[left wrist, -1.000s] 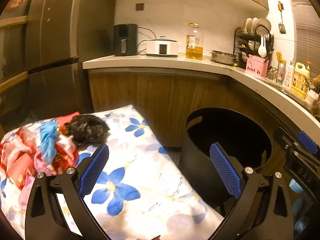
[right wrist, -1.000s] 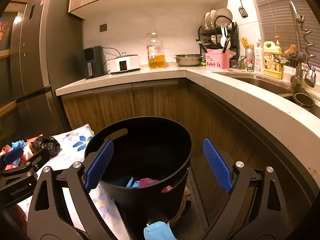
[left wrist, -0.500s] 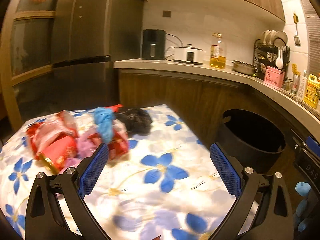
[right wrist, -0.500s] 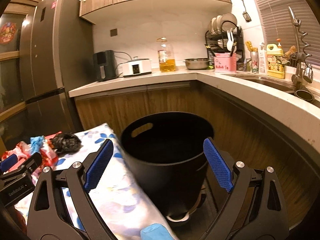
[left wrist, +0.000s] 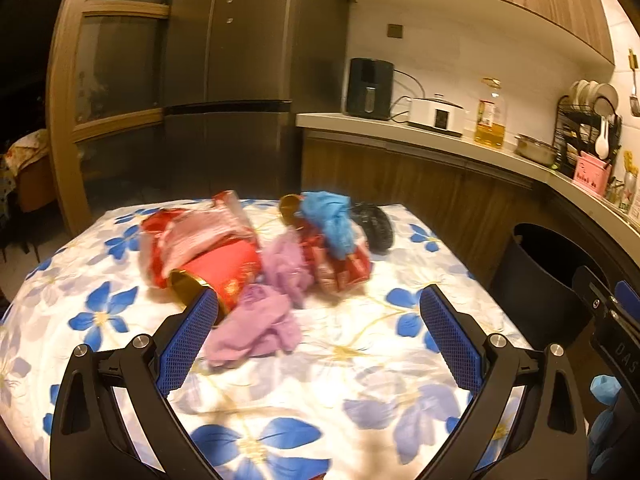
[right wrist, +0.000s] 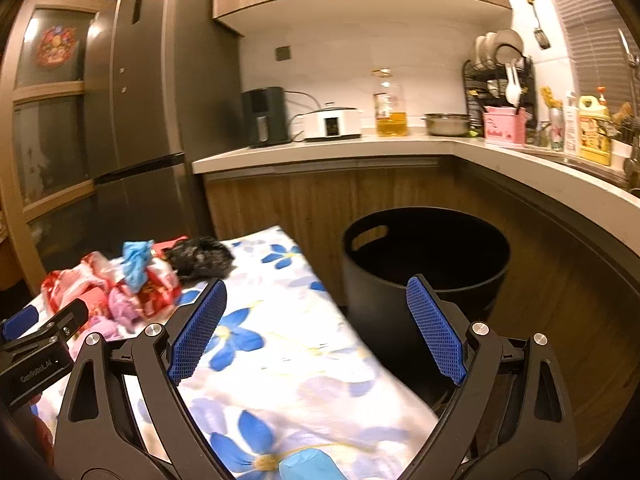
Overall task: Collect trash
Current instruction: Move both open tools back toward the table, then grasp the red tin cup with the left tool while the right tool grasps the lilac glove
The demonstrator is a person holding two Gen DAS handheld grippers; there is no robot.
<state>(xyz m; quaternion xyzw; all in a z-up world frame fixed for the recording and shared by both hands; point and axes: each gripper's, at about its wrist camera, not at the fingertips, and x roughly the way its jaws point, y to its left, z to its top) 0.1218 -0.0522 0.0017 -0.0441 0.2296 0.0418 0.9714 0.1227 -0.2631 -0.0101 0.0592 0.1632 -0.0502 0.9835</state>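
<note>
Left gripper [left wrist: 320, 336] has swung from the black bin [right wrist: 426, 258] toward the trash pile [left wrist: 260, 252], right gripper [right wrist: 316, 330] pulled back off the bin. Flower-cloth surface [left wrist: 340, 380] carries the pile mid-far side; bin stands beside it on the floor. Both grippers gape wide, empty; purple wad [left wrist: 256, 326] lies nearest left gripper.

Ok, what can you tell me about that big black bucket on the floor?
The black bucket is round and wide, with smooth matte walls that look like plastic and a slot handle cut near its rim. It stands upright and open on the floor, between the flowered table and the wooden cabinets. Its inside looks dark, so what it holds cannot be told. Neither gripper touches it.
</note>
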